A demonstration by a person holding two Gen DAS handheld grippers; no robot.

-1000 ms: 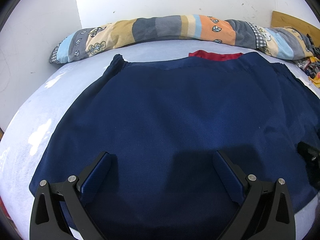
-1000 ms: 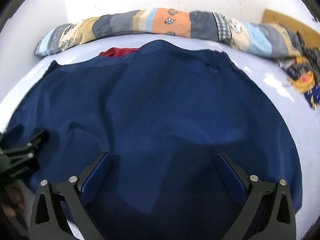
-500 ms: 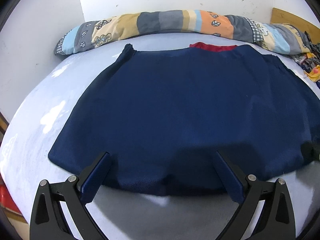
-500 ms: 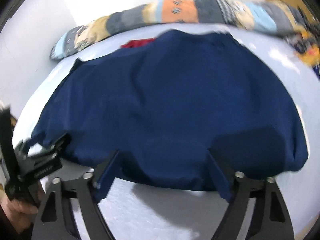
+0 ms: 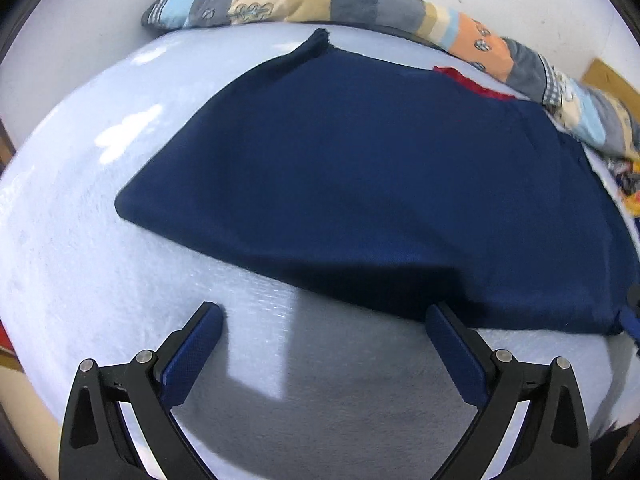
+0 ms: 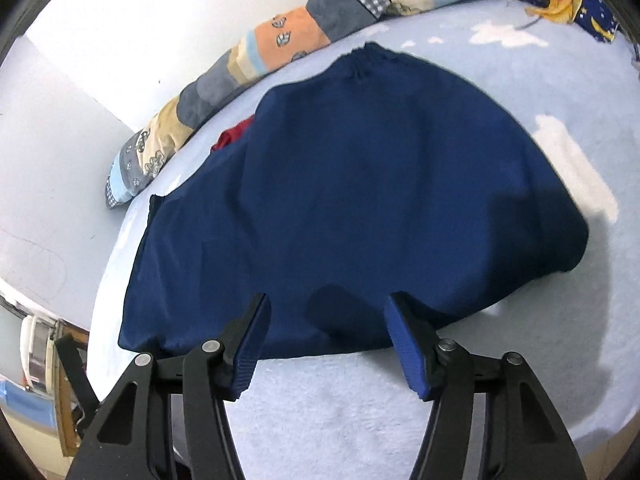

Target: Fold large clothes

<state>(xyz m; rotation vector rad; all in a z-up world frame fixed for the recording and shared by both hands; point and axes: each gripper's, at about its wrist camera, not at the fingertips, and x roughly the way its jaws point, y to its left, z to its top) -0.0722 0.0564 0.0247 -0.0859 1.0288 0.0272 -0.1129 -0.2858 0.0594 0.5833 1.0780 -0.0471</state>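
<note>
The large navy-blue garment of smooth woven cloth (image 5: 380, 184) lies spread flat on the pale blue fleecy bed cover (image 5: 100, 280), its gathered waistband (image 6: 364, 60) at the far side, near the wall. A bit of dark red cloth (image 5: 476, 84) shows from under its far edge, and a long patchwork bolster in grey, orange and light blue (image 5: 360, 4) lies behind, along the wall.

Both tools hang over the near hem and hold nothing. The left hand-held gripper (image 5: 324, 328) is spread wide, over bare cover just before the hem. The right hand-held gripper (image 6: 326, 320) is spread too — less wide — with its tips over the hem.

The step in hand seems to be taking the hem for a first fold. To do it well, each should pinch near one corner, catch all layers together, and lift evenly — otherwise the fold will come skewed.
</note>
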